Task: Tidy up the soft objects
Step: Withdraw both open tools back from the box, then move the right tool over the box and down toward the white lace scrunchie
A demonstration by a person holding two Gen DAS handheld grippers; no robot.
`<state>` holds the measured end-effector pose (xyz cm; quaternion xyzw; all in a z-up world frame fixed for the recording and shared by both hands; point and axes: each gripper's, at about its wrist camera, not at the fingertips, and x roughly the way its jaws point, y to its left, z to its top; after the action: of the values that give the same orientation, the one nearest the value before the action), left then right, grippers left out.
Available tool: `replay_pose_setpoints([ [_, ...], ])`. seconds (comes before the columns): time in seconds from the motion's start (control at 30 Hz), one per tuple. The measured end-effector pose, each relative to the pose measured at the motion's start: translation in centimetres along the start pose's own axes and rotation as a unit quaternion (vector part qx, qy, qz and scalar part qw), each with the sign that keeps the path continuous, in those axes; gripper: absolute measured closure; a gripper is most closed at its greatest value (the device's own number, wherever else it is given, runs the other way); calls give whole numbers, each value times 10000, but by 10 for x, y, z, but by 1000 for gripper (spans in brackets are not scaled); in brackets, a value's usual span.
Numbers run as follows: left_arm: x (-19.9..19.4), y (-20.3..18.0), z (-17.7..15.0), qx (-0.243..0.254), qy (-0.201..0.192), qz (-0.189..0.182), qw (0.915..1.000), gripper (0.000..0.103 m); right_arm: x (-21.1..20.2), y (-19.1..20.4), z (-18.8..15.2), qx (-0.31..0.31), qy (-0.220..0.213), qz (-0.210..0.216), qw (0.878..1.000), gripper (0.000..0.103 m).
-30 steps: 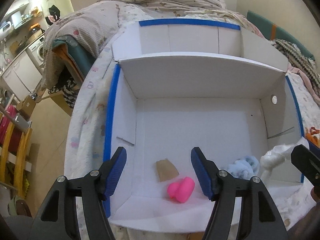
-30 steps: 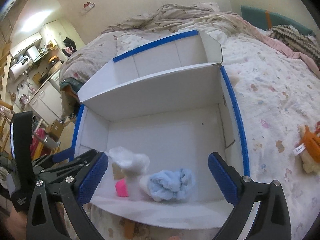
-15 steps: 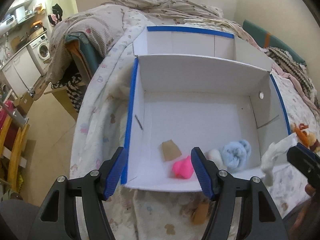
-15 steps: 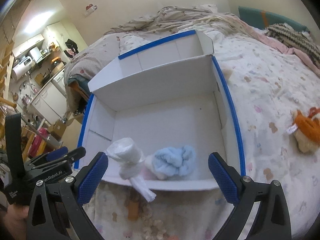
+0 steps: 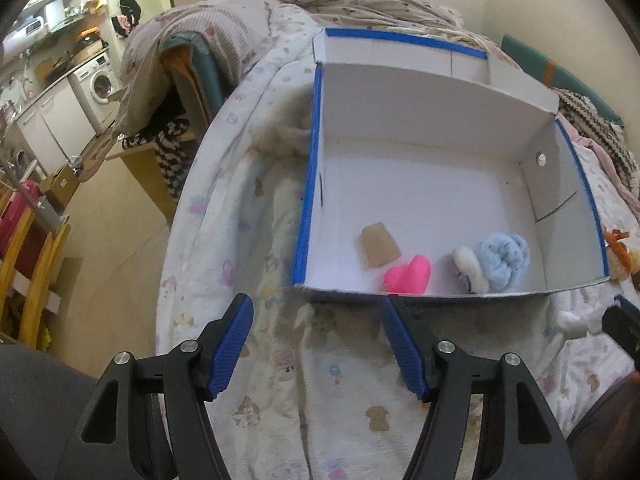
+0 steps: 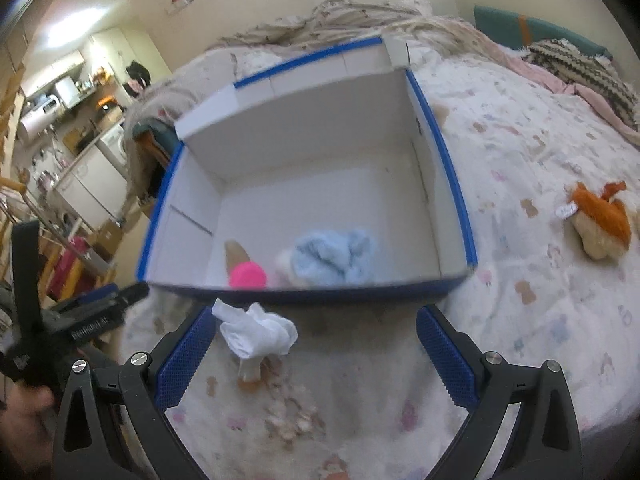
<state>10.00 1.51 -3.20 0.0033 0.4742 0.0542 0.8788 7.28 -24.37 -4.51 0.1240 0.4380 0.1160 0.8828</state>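
A white box with blue-taped edges (image 5: 308, 184) (image 6: 448, 168) lies open on the bed. Inside it near the front wall are a pink heart plush (image 5: 408, 276) (image 6: 247, 275), a light blue fluffy item (image 5: 502, 256) (image 6: 332, 256), a small white fluffy item (image 5: 470, 268) and a brown card piece (image 5: 379, 245). My left gripper (image 5: 316, 346) is open and empty in front of the box. My right gripper (image 6: 316, 356) is open. A white soft cloth (image 6: 256, 332) (image 5: 572, 320) sits on the bedspread by its left finger, outside the box. I cannot tell if it touches the finger.
An orange and cream plush toy (image 6: 600, 220) lies on the bedspread right of the box. Rumpled blankets (image 5: 360, 0) lie behind the box. The bed edge drops to the floor (image 5: 100, 220) at left, with a chair and kitchen units beyond.
Both grippers pulled back from over the box to in front of it. The white cloth came out of the box with the right gripper and now lies on the bedspread.
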Motion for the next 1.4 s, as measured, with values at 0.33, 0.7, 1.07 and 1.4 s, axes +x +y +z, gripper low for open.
replay_pose_setpoints([
  [0.33, 17, 17, -7, -334, 157, 48, 9993, 39, 17, -32, -13, 768, 334, -173, 9963, 0],
  [0.7, 33, 23, -7, -570, 504, -48, 9971, 39, 55, -20, -29, 650, 1266, 82, 9898, 0],
  [1.07, 32, 25, -7, -639, 522, -110, 9965, 39, 38, -2, -16, 405, 991, 624, 9923, 30],
  [1.4, 33, 24, -7, -694, 565, -162, 9959, 39, -7, 15, 59, -18, 86, 534, 9985, 93],
])
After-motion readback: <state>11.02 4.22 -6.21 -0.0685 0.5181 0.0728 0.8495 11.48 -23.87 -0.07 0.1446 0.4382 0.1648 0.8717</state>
